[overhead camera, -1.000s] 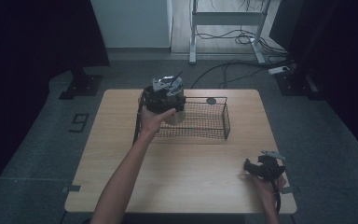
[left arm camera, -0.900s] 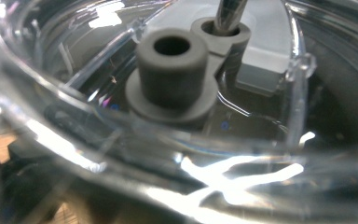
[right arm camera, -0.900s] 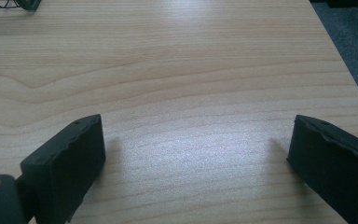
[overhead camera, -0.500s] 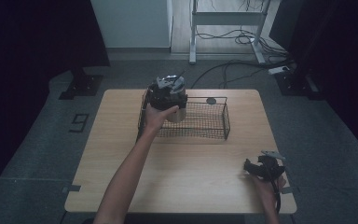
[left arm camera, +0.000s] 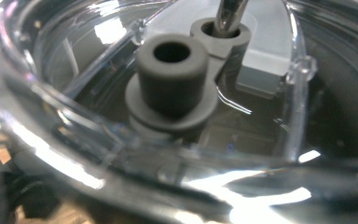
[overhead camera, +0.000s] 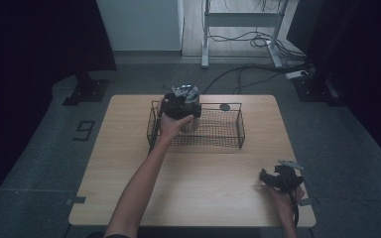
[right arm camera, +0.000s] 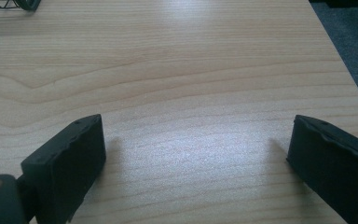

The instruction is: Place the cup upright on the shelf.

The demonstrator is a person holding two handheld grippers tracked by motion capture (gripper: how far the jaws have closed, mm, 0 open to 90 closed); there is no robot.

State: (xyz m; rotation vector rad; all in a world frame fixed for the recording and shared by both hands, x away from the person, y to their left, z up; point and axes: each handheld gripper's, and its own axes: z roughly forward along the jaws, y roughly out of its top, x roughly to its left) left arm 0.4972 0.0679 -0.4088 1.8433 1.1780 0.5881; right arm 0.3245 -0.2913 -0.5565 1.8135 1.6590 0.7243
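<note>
One wood table (overhead camera: pixel 188 193), grey floor; right hand-held gripper (overhead camera: pixel 279 178) open, left's unclear.

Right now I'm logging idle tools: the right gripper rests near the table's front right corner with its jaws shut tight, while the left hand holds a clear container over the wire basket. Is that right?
Not quite. The right gripper has its jaws wide open, with bare table between them, as the right gripper view shows. The rest stands: it sits near the front right corner, and the left hand holds the clear container over the wire basket.
</note>
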